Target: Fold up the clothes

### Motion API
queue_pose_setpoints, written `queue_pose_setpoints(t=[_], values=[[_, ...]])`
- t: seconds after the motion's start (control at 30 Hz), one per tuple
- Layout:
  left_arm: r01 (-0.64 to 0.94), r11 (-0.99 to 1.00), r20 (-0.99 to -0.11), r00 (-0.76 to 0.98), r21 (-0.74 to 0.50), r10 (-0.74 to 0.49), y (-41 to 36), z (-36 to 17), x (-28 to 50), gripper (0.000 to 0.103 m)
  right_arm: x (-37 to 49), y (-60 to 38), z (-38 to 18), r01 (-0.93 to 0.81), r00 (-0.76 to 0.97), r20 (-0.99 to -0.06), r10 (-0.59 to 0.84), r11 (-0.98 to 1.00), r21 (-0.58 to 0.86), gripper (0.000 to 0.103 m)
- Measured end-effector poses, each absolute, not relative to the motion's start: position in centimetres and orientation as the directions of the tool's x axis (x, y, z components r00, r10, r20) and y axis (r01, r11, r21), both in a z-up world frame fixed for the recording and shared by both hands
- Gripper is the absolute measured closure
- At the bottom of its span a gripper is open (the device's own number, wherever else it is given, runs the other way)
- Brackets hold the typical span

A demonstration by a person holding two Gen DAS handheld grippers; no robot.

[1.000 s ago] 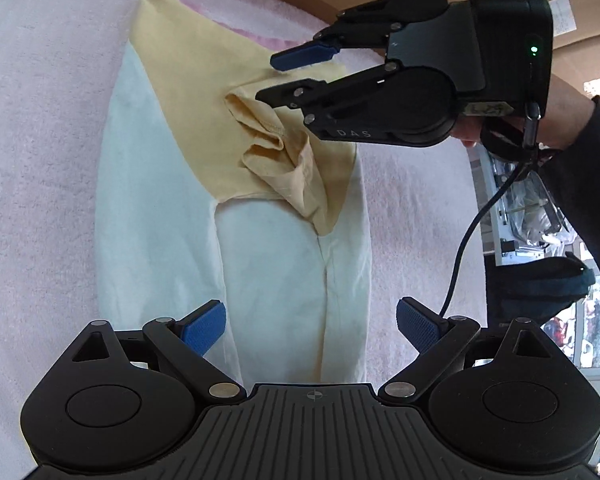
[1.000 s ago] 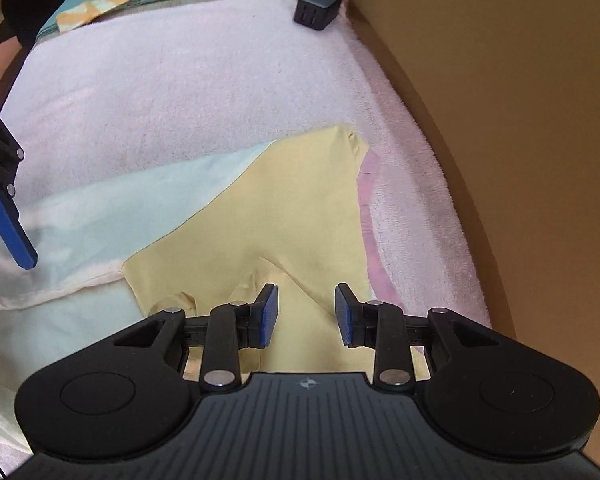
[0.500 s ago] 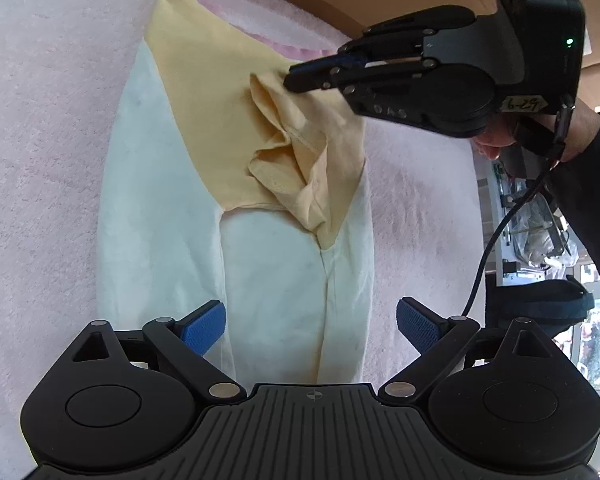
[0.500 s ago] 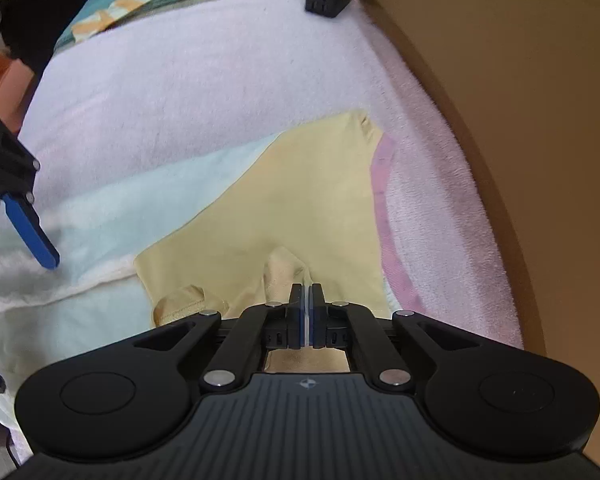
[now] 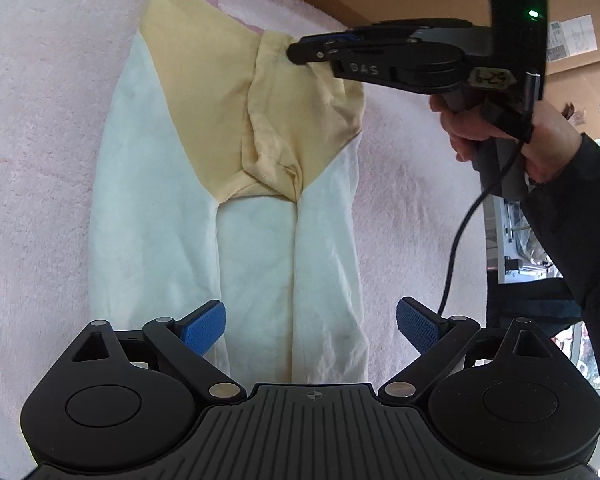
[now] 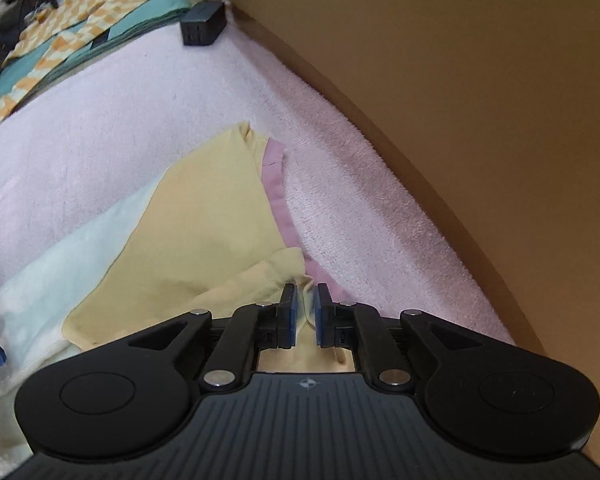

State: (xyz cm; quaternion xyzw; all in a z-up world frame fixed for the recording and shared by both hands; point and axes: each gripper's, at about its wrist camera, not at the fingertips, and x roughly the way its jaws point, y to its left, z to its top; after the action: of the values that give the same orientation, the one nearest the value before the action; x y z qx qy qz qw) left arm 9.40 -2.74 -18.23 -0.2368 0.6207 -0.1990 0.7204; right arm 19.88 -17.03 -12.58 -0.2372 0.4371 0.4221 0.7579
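Since a second ago, the right gripper [image 6: 304, 312] is no longer hanging spread above the bunched yellow sleeve [image 5: 272, 120]; it is now pinching that sleeve's cuff between nearly closed blue pads and drawing it out toward the pink neckline edge [image 6: 278, 200], so the crumple is reading longer and flatter. Pale cream-and-yellow raglan shirt [image 5: 188, 216] is lying lengthwise on the pink fleecy blanket [image 5: 40, 120], near the brown cardboard wall [image 6: 460, 80], its body narrowed with both long sides turned inward to meet along the middle. Left gripper [image 5: 310, 326] is hovering with its fingers spread wide over the hem end, gripping nothing. A person's hand [image 5: 500, 136] is steering the right tool from the side.

By the look of it, the folding is partway along: side folds are lying in place, the sleeve is being laid straight over the chest, and the garment is remaining at full length, so shortening it end to end would seem to be what is left. At the blanket's far end a small black box [image 6: 202, 24] and teal-and-orange patterned cloth [image 6: 76, 36] are sitting well apart.
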Motion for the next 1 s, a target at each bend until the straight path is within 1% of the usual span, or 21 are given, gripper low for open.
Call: queue_pose_setpoints(t=[0.13,0.33,0.47,0.57,0.67,0.73,0.77,0.8,0.83,0.9,1.0], values=[[-0.021,0.806,-0.798,0.154,-0.592,-0.582,-2.6,-18.5,9.6,0.004,18.6,-18.3,-12.4,-0.807,0.282,-0.853,0.438,0.589,0.036,0.092],[-0.056,0.787,-0.779,0.202,-0.615,-0.594,-0.6,-17.8,10.7,0.004,10.5,-23.1,-12.3,-0.708,0.219,-0.869,0.443,0.685,0.171,0.092],[-0.04,0.78,-0.776,0.148,-0.624,-0.613,-1.1,-17.8,11.5,0.004,5.1,-24.3,-12.6,-0.67,0.185,-0.859,0.477,0.701,0.245,0.092],[-0.003,0.776,-0.772,0.107,-0.631,-0.627,-2.7,-17.8,11.2,0.004,3.6,-24.6,-14.0,-0.588,0.167,-0.854,0.492,0.745,0.314,0.09],[0.028,0.782,-0.776,0.103,-0.623,-0.622,-3.7,-17.3,10.7,0.004,1.9,-24.2,-15.8,-0.543,0.028,-0.857,0.514,0.728,0.419,0.089],[0.052,0.791,-0.783,0.116,-0.61,-0.611,-3.9,-16.6,11.0,0.004,-0.4,-24.3,-15.8,-0.549,-0.038,-0.853,0.52,0.703,0.452,0.081],[0.063,0.797,-0.787,0.124,-0.601,-0.604,-4.0,-16.1,11.3,0.004,-1.4,-24.5,-15.7,-0.559,-0.062,-0.852,0.52,0.689,0.461,0.079],[0.073,0.805,-0.794,0.137,-0.589,-0.593,-4.0,-15.7,11.8,0.004,-2.5,-24.8,-15.5,-0.57,-0.084,-0.85,0.519,0.675,0.468,0.074],[0.084,0.813,-0.799,0.15,-0.576,-0.582,-4.1,-15.2,12.4,0.004,-3.5,-25.0,-15.3,-0.58,-0.106,-0.849,0.518,0.661,0.476,0.073],[0.117,0.823,-0.805,0.172,-0.556,-0.569,-4.4,-14.3,13.7,0.004,-4.5,-26.1,-14.8,-0.565,-0.093,-0.853,0.514,0.678,0.47,0.073],[0.144,0.84,-0.821,0.181,-0.523,-0.542,-5.4,-14.3,16.1,0.004,-4.6,-28.4,-14.0,-0.47,-0.003,-0.827,0.562,0.729,0.497,0.071]])
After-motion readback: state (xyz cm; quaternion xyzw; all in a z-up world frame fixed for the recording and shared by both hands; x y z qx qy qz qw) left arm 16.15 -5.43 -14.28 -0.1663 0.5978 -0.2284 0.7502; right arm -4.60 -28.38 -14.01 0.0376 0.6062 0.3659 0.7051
